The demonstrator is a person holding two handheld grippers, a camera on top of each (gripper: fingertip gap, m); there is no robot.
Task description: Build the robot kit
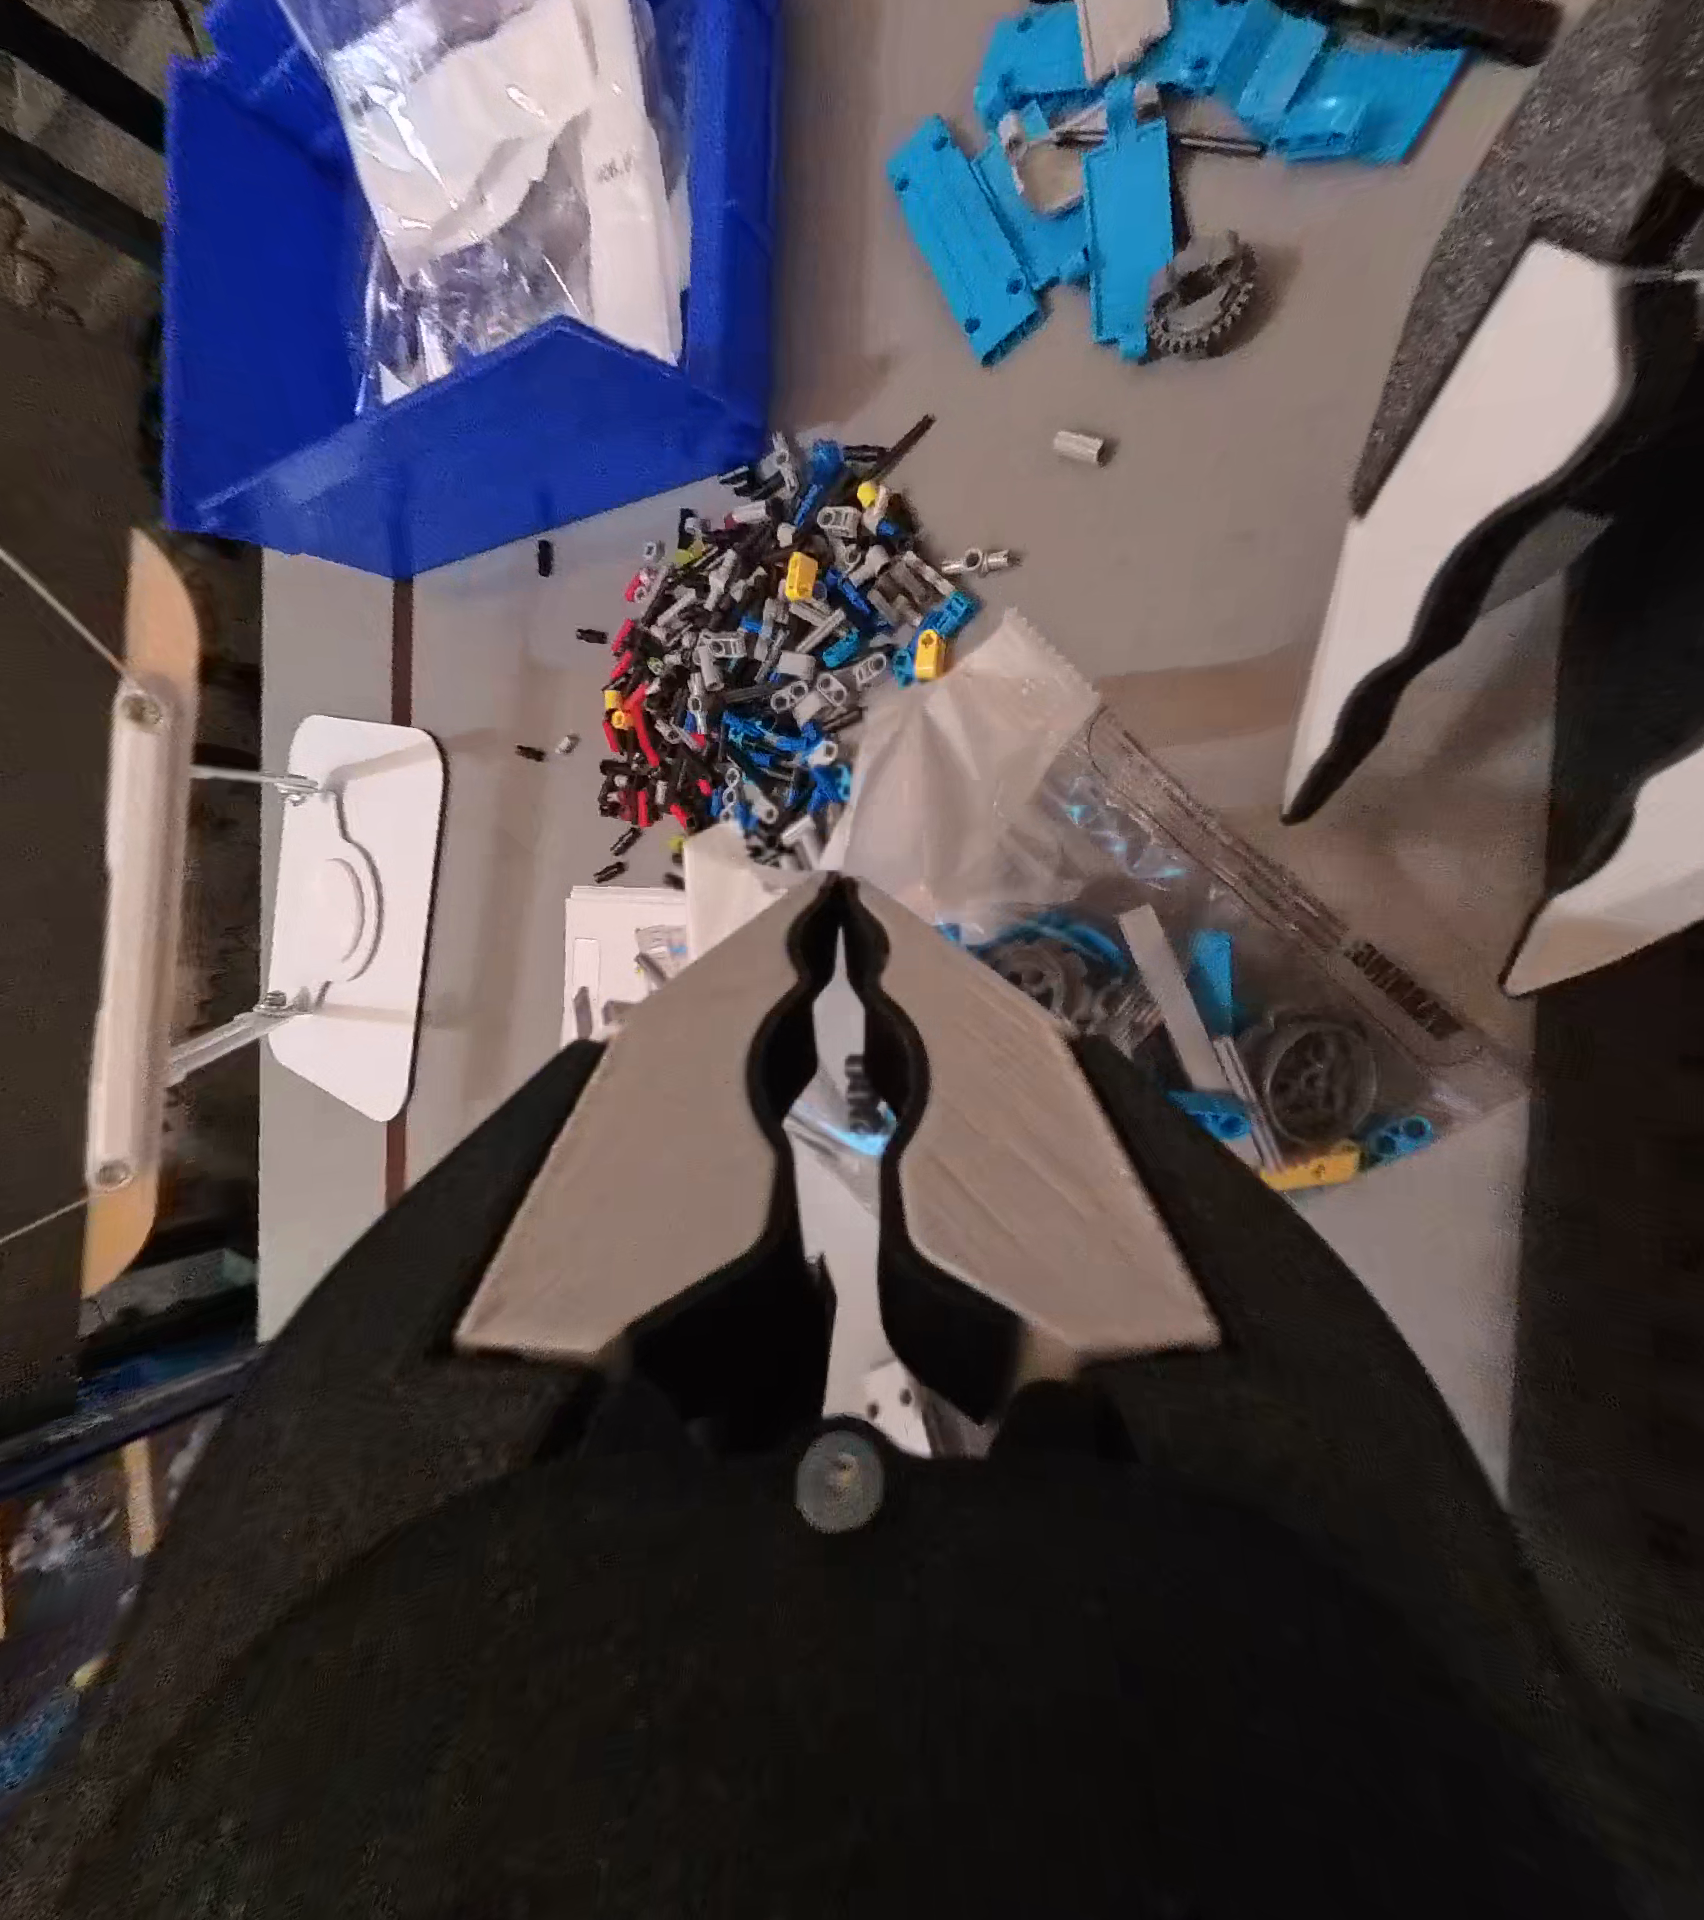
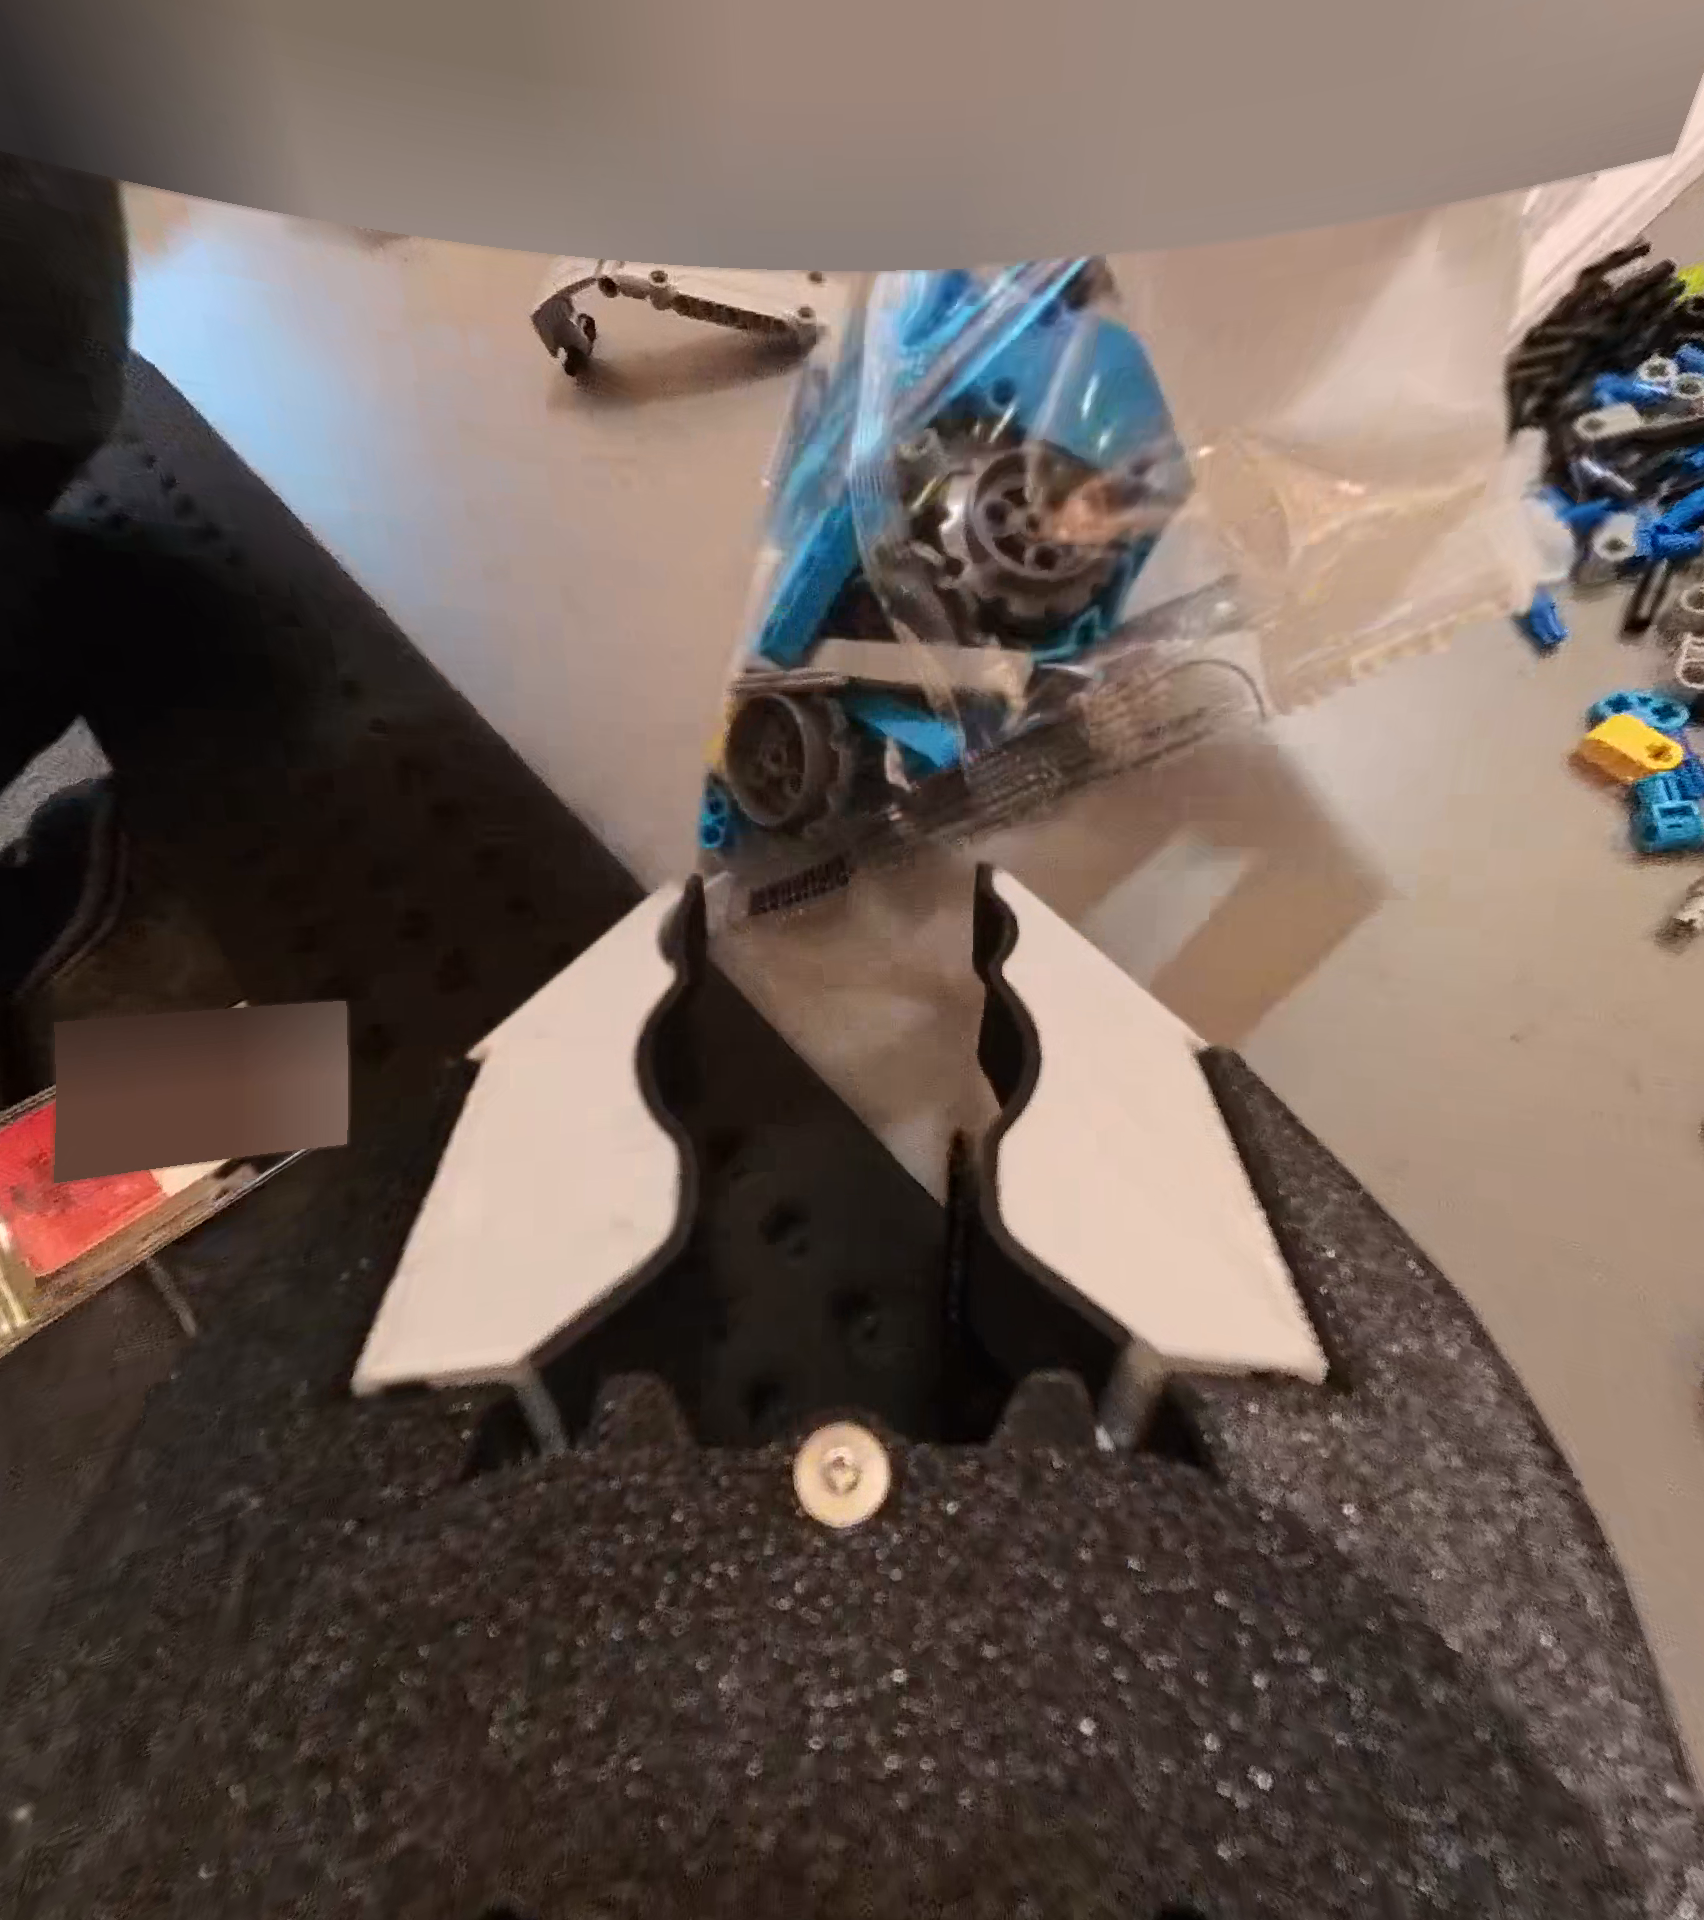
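Left gripper (image 1: pixel 837 883): tips pressed together, maybe pinching a corner of the clear bag (image 1: pixel 1191 935), can't tell for sure.
Right gripper (image 2: pixel 832 894): fingers spread, nothing between them, hovering just short of the bag's printed edge.
Clear bag (image 2: pixel 941 582): flat on the grey table (image 1: pixel 1191 582), stuffed with light-blue parts and dark wheels.
Loose pile (image 1: pixel 775 644): small pins and connectors, touching the bag's open end.
Blue bin (image 1: pixel 474 457): just behind the pile, holding more bags.
Risk: slippery film could slide out of the tips; dragging the bag might scatter the pile or spill wheels.
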